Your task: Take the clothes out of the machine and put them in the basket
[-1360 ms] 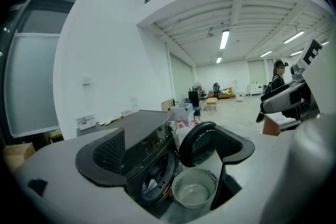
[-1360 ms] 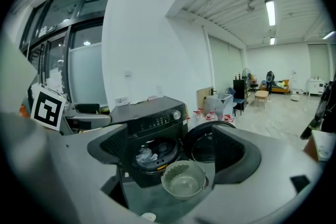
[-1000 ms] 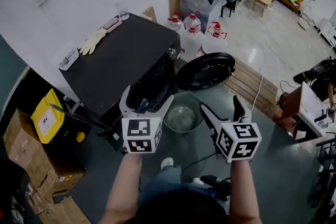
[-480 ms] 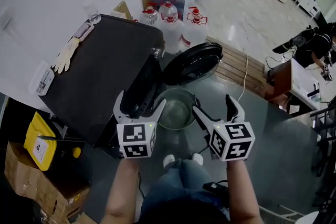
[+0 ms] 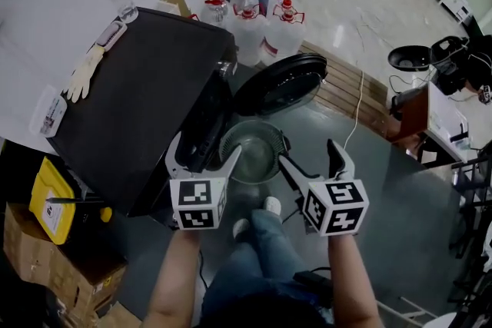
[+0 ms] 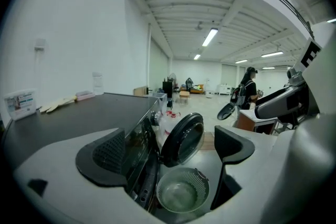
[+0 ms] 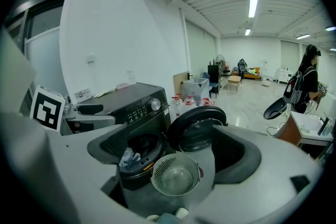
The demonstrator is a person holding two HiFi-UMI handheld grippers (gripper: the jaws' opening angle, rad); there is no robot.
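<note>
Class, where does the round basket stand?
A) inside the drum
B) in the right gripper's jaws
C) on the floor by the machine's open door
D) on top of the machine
C: the basket sits on the floor, just below the open door of the machine.

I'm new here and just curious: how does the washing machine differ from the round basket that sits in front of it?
The machine is dark and boxy; the basket is pale, round and perforated. The machine holds clothes, with its door swung open; the basket is empty. The machine stands tall, while the basket sits low on the floor before it. Both have round openings.
</note>
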